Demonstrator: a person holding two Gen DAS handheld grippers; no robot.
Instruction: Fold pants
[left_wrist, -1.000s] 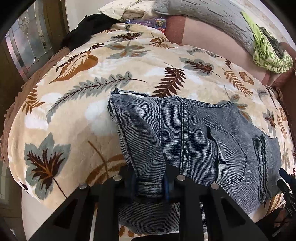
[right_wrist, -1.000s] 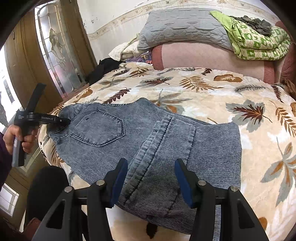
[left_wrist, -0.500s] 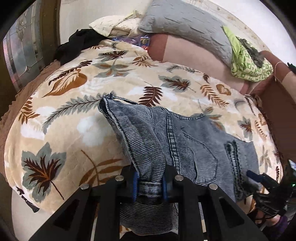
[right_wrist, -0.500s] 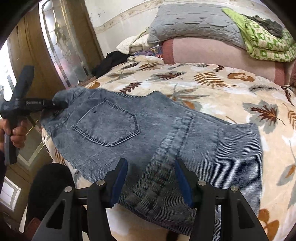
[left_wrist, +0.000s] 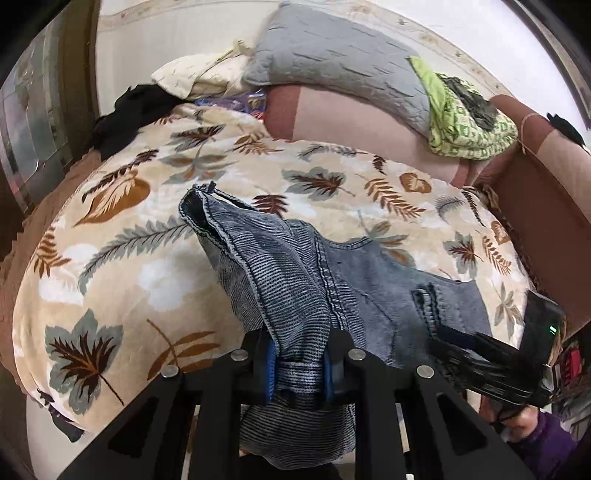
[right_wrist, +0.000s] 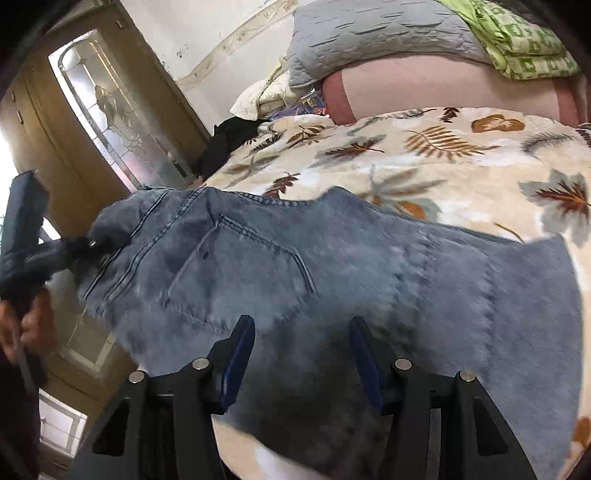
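Observation:
Grey-blue jeans (left_wrist: 295, 280) lie folded on a leaf-print blanket (left_wrist: 147, 258). My left gripper (left_wrist: 299, 354) is shut on a bunch of the waistband and holds that end lifted off the bed. In the right wrist view the same gripper (right_wrist: 88, 243) pinches the jeans' (right_wrist: 295, 258) left corner, near the back pocket. My right gripper (right_wrist: 301, 343) hovers at the jeans' near edge below the pocket. Its jaws are closing with denim between them, and the pads do not visibly press on it. That view is blurred. The right gripper (left_wrist: 447, 343) also shows beside the jeans' right edge.
A grey pillow (left_wrist: 332, 55), a green patterned quilt (left_wrist: 469, 125) and a pink bolster (left_wrist: 369, 122) line the head of the bed. A black garment (left_wrist: 129, 114) lies at the far left corner. A glass-panelled door (right_wrist: 110, 122) stands left of the bed.
My left gripper has risen with the waistband, lifting that end of the jeans. The right gripper has slid left along the near edge toward the pocket, and its jaws have narrowed.

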